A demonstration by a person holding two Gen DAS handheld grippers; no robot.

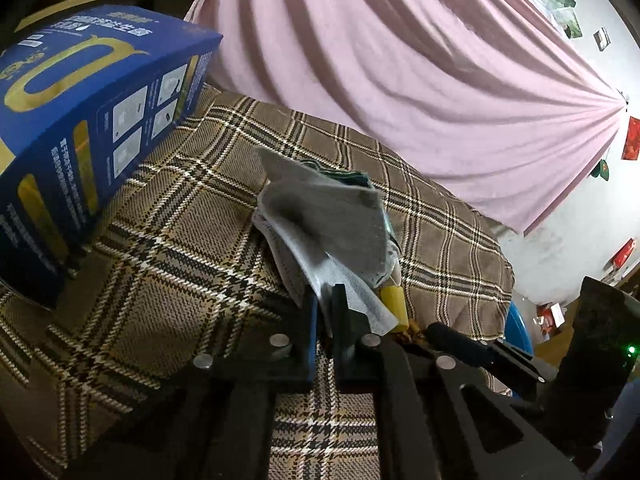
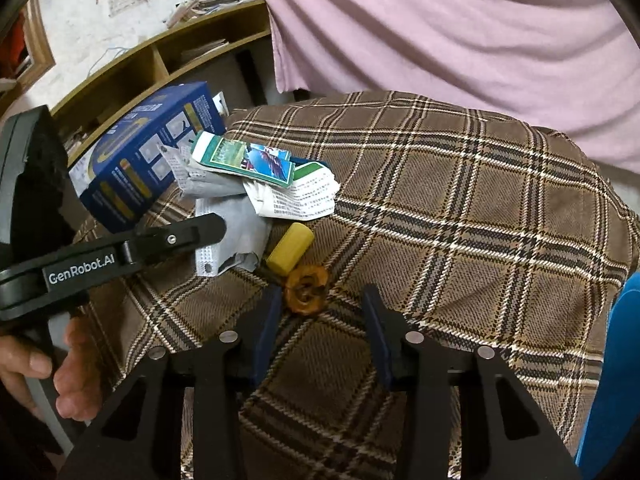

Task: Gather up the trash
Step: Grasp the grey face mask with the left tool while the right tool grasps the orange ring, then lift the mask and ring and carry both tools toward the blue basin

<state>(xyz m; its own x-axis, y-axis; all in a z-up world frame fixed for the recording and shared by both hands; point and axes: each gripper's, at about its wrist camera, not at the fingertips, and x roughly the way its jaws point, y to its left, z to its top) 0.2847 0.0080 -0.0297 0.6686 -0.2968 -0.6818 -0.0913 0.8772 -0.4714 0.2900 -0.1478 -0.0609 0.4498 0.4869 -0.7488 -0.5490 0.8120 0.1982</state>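
Pink curtain (image 1: 420,80), whitish wall (image 1: 568,232), perhaps wooden shelving (image 2: 160,56).

The left claw (image 1: 325,304) sits low in the centre of its own view, angled downward, its two blue-padded fingers (image 1: 312,328) drawn almost together and pinching a thin grey sheet. In the right wrist view it reaches in from the left edge as a black arm, gripped at the lower left by a bare hand (image 2: 44,368) with thumb and fingers curled round the handle. The right claw (image 2: 322,320) fills the bottom centre of its view, tilted downward, fingers (image 2: 266,332) parted with a clear gap and nothing pressed between them.
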